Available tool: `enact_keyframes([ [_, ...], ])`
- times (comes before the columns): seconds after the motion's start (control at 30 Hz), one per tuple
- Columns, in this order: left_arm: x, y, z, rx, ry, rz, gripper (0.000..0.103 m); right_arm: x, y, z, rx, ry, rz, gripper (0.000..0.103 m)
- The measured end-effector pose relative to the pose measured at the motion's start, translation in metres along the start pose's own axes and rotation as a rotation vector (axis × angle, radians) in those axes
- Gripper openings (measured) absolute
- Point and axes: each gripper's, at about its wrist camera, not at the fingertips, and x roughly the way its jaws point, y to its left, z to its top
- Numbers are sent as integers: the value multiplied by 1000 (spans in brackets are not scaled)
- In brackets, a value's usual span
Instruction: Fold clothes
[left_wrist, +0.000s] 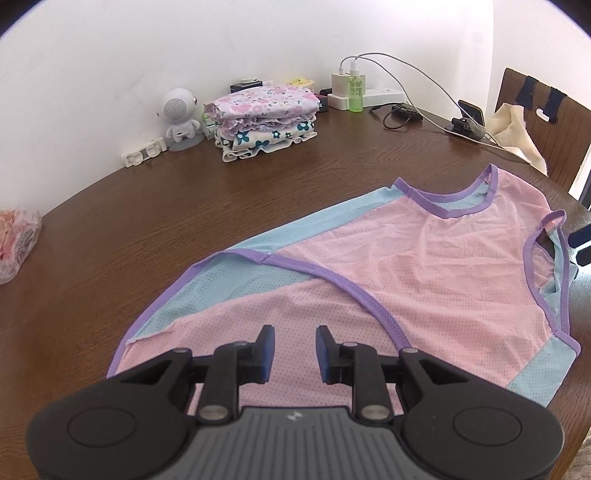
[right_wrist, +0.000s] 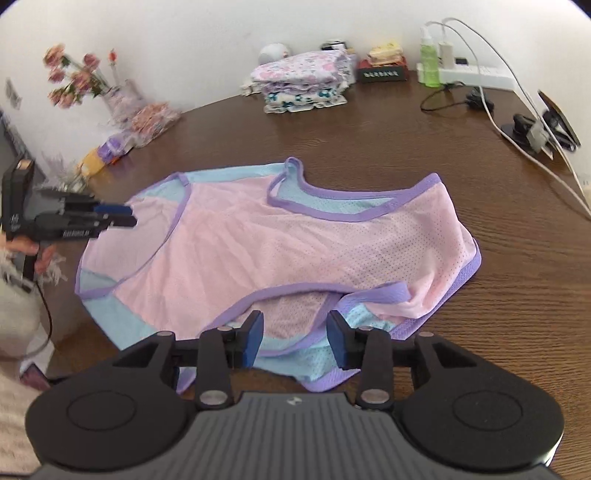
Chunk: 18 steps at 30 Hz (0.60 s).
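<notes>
A sleeveless mesh top (left_wrist: 406, 266), pink with light-blue panels and purple trim, lies spread on the brown wooden table (left_wrist: 184, 206). One side flap lies folded over the front along a diagonal purple edge. My left gripper (left_wrist: 294, 350) hovers open over the pink hem area, nothing between its fingers. In the right wrist view the top (right_wrist: 258, 243) fills the middle, and its near armhole is bunched. My right gripper (right_wrist: 295, 339) stands open just above that bunched purple-edged armhole. The hand-held left gripper (right_wrist: 114, 216) shows at the top's far left edge.
A stack of folded floral clothes (left_wrist: 264, 118) sits at the back by a white robot-shaped speaker (left_wrist: 181, 118). A power strip (left_wrist: 369, 96), green bottle (left_wrist: 355, 92), cables and a phone stand (left_wrist: 469, 114) line the back right. A chair (left_wrist: 543, 122) stands right; flowers (right_wrist: 77, 81) left.
</notes>
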Motion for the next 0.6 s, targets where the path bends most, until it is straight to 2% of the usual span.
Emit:
enact_keyframes([
  [0.13,-4,2,-5,-25,-2,-1,23,6,21,-11,-171,76,-51,39],
  [0.23,-3,-3,-8,-19,10,-2,23,18,33,-14,-293,102,-98,38],
  [0.27,-2,-5,-10,-15,16,-1,23,22,36,-14,-324,117,-105,31],
  [0.3,-1,-5,-11,-18,22,2,23,25,39,-14,-353,132,-113,13],
  [0.33,1,-5,-13,-21,27,6,23,25,40,-14,-366,146,-114,6],
  [0.37,2,-5,-14,-24,32,10,23,24,41,-15,-378,159,-115,4],
  [0.53,11,-5,-22,-38,58,27,22,12,43,-21,-426,226,-133,3],
  [0.57,12,-5,-24,-41,63,31,22,11,42,-22,-428,235,-136,6],
  [0.6,13,-5,-24,-42,60,32,23,10,42,-23,-429,244,-138,13],
])
